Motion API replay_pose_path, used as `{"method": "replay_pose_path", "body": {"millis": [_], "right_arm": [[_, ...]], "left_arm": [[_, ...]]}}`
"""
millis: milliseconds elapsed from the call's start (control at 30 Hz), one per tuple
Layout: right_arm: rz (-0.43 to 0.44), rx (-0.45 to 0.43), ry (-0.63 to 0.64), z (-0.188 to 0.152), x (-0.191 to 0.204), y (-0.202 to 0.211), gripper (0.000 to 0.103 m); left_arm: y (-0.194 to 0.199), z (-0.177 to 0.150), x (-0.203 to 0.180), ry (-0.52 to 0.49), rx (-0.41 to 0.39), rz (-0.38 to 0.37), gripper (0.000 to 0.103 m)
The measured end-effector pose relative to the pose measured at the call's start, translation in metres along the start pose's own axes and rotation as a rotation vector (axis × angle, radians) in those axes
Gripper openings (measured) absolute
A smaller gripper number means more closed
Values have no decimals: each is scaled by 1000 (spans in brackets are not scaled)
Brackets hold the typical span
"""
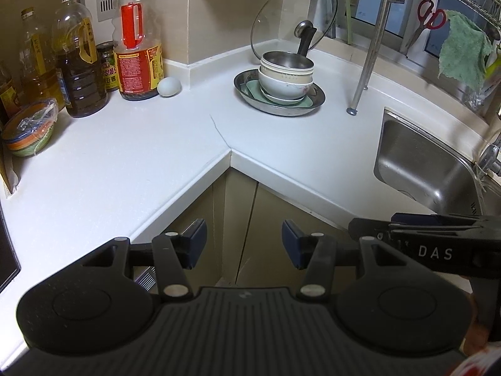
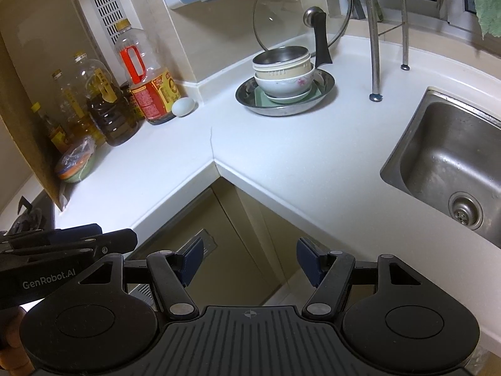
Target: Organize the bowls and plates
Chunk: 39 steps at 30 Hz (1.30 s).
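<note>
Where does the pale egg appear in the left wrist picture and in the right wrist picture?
Left wrist view: the egg lies upper left of centre on the white counter, beside the base of the red-handled bottle.
Right wrist view: the egg lies left of centre, again beside the red-handled bottle.
Shared landmark: the stack of bowls to the egg's right in both views.

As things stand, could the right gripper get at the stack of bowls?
Probably yes. The right gripper is open and empty, and the bare counter between it and the stack of bowls holds nothing. The glass lid leans behind the stack, not in front.
</note>
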State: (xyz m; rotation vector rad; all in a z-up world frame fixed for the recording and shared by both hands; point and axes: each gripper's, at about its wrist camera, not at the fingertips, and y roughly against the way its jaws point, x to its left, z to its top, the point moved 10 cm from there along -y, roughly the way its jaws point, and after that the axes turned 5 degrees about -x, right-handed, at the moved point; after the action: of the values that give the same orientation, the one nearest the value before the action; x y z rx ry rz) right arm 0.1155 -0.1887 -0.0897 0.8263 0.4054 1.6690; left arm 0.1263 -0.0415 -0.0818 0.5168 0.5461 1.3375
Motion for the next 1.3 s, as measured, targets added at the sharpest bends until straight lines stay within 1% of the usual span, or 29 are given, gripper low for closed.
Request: {"method": "replay_pose_path", "body": {"millis": [1300], "right_arm": [[-6, 10, 16, 6, -1, -12, 66]], "left_arm": [[-10, 6, 2, 9, 0, -8, 50]]}}
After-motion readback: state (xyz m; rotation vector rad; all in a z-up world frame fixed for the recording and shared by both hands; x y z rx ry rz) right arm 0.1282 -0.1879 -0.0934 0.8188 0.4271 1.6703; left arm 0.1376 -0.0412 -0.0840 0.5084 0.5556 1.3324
